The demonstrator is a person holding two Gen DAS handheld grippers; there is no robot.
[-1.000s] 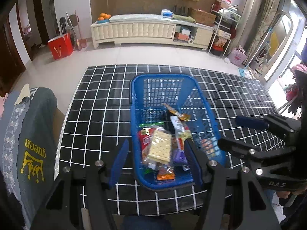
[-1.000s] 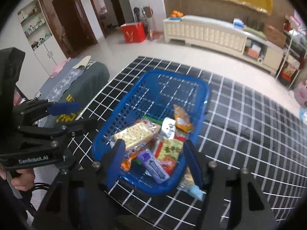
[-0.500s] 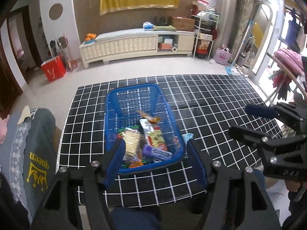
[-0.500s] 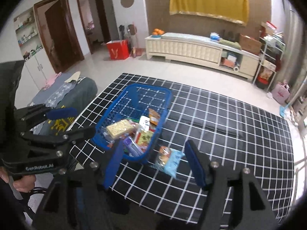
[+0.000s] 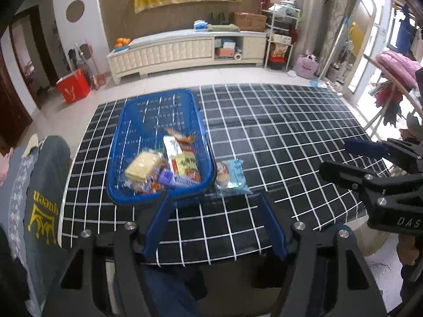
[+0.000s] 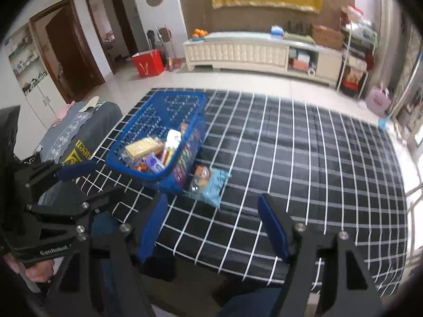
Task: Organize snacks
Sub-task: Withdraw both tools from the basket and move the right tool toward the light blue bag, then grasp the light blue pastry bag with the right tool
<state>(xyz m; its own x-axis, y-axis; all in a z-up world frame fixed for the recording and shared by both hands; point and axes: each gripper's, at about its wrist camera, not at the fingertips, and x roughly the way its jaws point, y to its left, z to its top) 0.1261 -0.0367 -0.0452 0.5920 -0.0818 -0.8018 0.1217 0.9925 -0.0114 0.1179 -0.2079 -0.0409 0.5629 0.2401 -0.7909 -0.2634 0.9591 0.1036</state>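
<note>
A blue basket [image 5: 158, 108] [image 6: 148, 116] stands on the left part of the black grid-cloth table [image 5: 277, 132] [image 6: 290, 158]. It holds several snack packets, among them a cracker packet [image 5: 142, 165] [image 6: 141, 146] and a purple one [image 5: 171, 178]. A light-blue snack packet [image 5: 232, 177] [image 6: 211, 182] lies on the cloth against the basket's right side. My left gripper [image 5: 214, 198] hangs open over the near table edge, short of the basket, with nothing between its fingers. My right gripper [image 6: 211, 198] is just short of the light-blue packet, jaws opening and empty.
A grey garment with a yellow print [image 5: 39, 198] drapes a seat left of the table. Beyond the table are bare floor, a red bag [image 5: 74, 85] and a long white cabinet [image 5: 185, 50]. A rack with pink bedding [image 5: 396, 63] stands at the right.
Both grippers have drawn back from over the basket toward the near table edge and to the right. The light-blue packet beside the basket has come into view. Both jaws stand a little wider.
</note>
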